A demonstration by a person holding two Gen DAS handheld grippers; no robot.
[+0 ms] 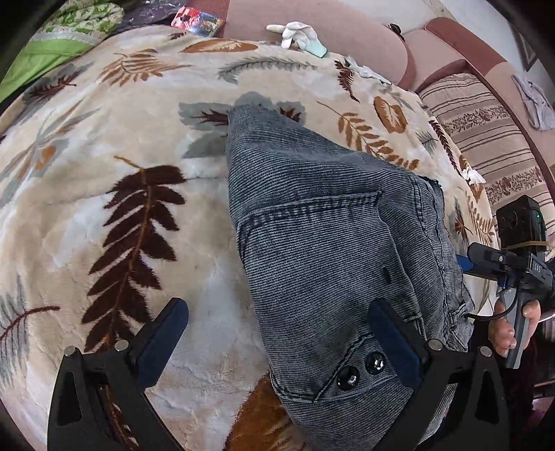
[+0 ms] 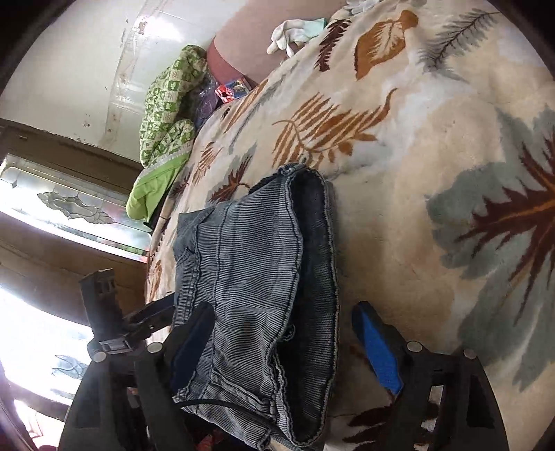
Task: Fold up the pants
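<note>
Grey-blue corduroy pants [image 1: 329, 243] lie folded on a cream leaf-patterned blanket [image 1: 121, 208]. Their waistband with two dark buttons [image 1: 360, 369] is nearest my left gripper [image 1: 277, 326]. That gripper is open, its right finger over the waistband and its left finger over bare blanket. In the right wrist view the pants [image 2: 249, 277] lie between the fingers of my right gripper [image 2: 281, 319], which is open, with the layered cloth edges near it. The right gripper also shows in the left wrist view [image 1: 499, 263], held in a hand at the pants' right edge.
White gloves [image 1: 298, 34] lie at the blanket's far edge against a pink sofa back [image 1: 312, 17]. A green patterned quilt [image 2: 166, 114] and a small red packet [image 2: 232, 88] sit at one end. A striped cushion [image 1: 485, 132] lies right. A window [image 2: 52, 208] is beyond.
</note>
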